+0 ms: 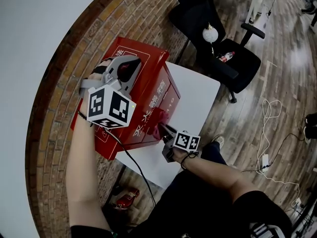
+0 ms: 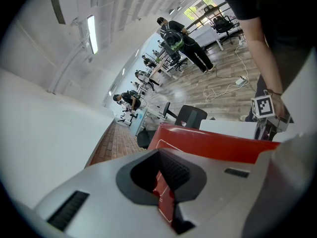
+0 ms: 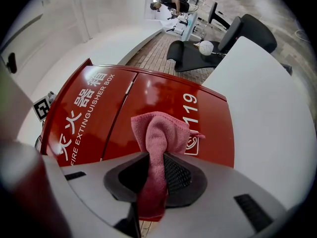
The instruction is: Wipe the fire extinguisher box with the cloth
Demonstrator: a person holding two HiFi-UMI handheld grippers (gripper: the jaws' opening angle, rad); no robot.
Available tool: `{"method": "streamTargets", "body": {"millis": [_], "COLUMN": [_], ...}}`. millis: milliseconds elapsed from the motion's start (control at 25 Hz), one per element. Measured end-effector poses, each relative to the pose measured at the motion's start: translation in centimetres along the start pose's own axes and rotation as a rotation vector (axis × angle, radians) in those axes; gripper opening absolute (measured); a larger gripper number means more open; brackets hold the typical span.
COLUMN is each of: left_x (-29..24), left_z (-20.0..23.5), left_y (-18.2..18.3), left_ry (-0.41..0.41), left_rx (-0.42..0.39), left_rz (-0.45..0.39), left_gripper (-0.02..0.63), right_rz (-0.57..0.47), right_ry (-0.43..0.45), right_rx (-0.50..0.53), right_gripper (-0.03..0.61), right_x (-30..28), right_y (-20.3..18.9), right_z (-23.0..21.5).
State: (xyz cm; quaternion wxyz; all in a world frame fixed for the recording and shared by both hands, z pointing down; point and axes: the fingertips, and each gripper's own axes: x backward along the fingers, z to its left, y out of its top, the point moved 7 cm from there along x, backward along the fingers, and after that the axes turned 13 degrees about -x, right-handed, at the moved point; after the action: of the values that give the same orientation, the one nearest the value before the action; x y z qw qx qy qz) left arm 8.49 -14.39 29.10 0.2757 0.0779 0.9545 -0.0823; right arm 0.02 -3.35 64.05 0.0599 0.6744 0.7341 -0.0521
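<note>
A pink cloth (image 3: 159, 133) is being pinched between the closed jaws of the right gripper (image 3: 154, 170) and held against the lettered front of the red fire extinguisher box (image 3: 94, 118), which is standing on a white tabletop (image 3: 262, 108). The left gripper (image 2: 166, 180) is being held shut on nothing, over the box's top. That placement is being shown plainly only in the head view. The cloth is being shown in the head and right gripper views only.
</note>
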Motion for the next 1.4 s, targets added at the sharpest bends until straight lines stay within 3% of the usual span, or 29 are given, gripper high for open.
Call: {"method": "streamTargets", "body": {"millis": [1400], "left_x": [-0.1], "left_z": [0.2], "left_y": [-0.1], "left_ry": [-0.001], "left_rx": [0.008], "left_rz": [-0.003], "left_gripper": [0.026], "right_rz": [-0.007], "right_ry": [-0.152], "right_rx": [-0.029], "right_gripper": [0.087], "right_x": [-2.0], "right_y": [0.9], "right_z": [-11.8]}}
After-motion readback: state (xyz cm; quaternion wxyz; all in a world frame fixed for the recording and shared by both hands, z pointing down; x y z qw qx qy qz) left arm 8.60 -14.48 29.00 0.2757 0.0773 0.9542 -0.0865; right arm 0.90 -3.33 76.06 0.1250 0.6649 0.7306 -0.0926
